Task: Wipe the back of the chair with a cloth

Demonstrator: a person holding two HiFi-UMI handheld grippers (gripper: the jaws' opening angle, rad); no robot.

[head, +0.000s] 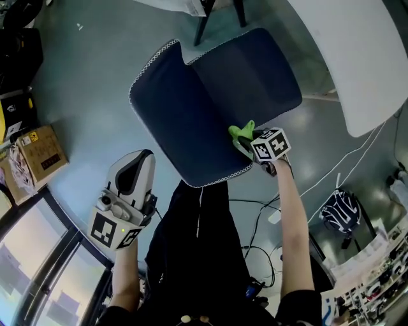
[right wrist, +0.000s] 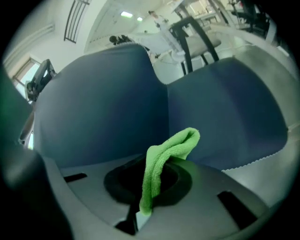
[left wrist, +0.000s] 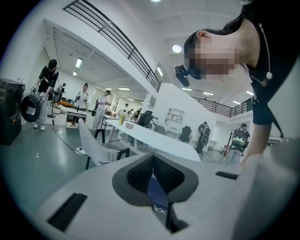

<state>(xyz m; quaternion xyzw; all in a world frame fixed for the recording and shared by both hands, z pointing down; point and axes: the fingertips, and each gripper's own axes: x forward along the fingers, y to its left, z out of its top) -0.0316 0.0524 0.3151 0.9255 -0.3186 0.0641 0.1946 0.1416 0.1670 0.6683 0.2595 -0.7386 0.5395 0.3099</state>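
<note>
One green cloth (head: pixel 241 132) sits at about 5 o'clock on the chair (head: pixel 191 108), near its white-stitched edge and close to the crease where the two dark blue panels meet. The right gripper (head: pixel 247 144) has its jaws closed on the cloth. In the right gripper view a folded loop of cloth (right wrist: pixel 165 154) stands up out of the jaws, and its lower end is buried between them. From above, the marker cube covers those jaws. I cannot tell whether the cloth presses on the fabric or only hangs over it. The left gripper (head: pixel 138 160) is at 7 o'clock, off the chair's edge over open floor. Its jaws (left wrist: pixel 152 174) are together with nothing in them. There is one chair, one cloth and two grippers. Most of the chair's black legs (head: pixel 205 19) are hidden under the padding. A white table (head: pixel 357 70) crowds in at 2 o'clock, and cables (head: pixel 331 175) trail at 4 o'clock. A cardboard box (head: pixel 41 153) lies at 9 o'clock, with bare floor between it and the chair.
</note>
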